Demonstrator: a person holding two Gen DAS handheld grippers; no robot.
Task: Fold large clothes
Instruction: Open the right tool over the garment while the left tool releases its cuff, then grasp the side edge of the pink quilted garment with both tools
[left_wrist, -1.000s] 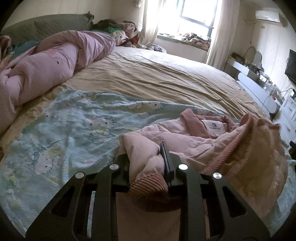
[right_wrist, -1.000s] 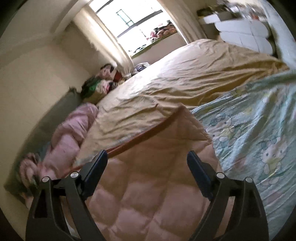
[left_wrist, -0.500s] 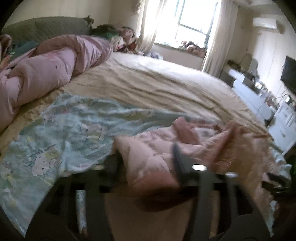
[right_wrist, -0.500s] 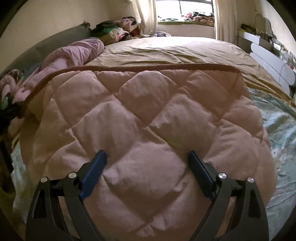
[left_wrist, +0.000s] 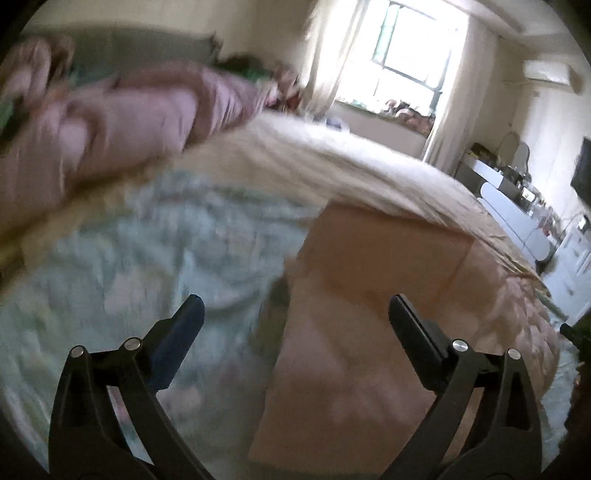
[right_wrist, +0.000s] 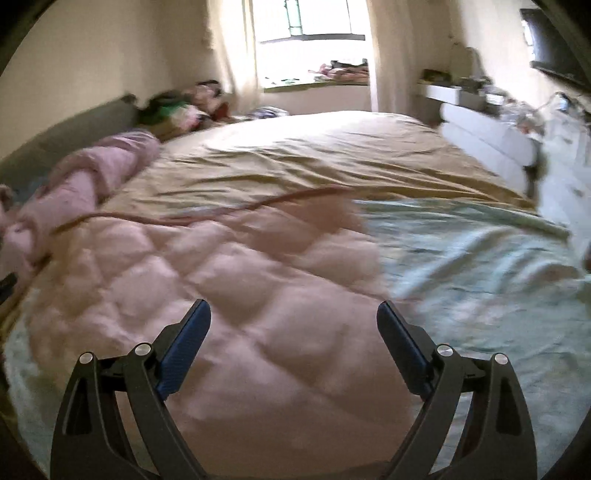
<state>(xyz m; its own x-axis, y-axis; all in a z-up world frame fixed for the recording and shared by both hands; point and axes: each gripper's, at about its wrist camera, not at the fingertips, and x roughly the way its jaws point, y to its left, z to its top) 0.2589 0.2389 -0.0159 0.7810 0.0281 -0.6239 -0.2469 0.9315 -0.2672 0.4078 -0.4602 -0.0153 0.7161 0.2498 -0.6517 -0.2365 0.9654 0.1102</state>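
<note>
A pink quilted jacket (right_wrist: 236, 280) lies spread on the bed over a light blue cartoon-print sheet (right_wrist: 476, 251). In the left wrist view the jacket (left_wrist: 373, 314) lies folded with a straight left edge. My left gripper (left_wrist: 293, 314) is open and empty, hovering over the jacket's left edge. My right gripper (right_wrist: 293, 319) is open and empty, just above the jacket's quilted surface. Both views are blurred by motion.
A rolled pink duvet (left_wrist: 122, 122) lies along the bed's left side by a grey headboard (right_wrist: 62, 136). The tan bedspread (right_wrist: 314, 155) stretches toward the window (right_wrist: 310, 22). White furniture (left_wrist: 517, 214) stands at the right of the bed.
My left gripper let go of the jacket's pink cuff and opened wide. The jacket now lies flat and folded over. My right gripper stayed open and shifted over the jacket.
</note>
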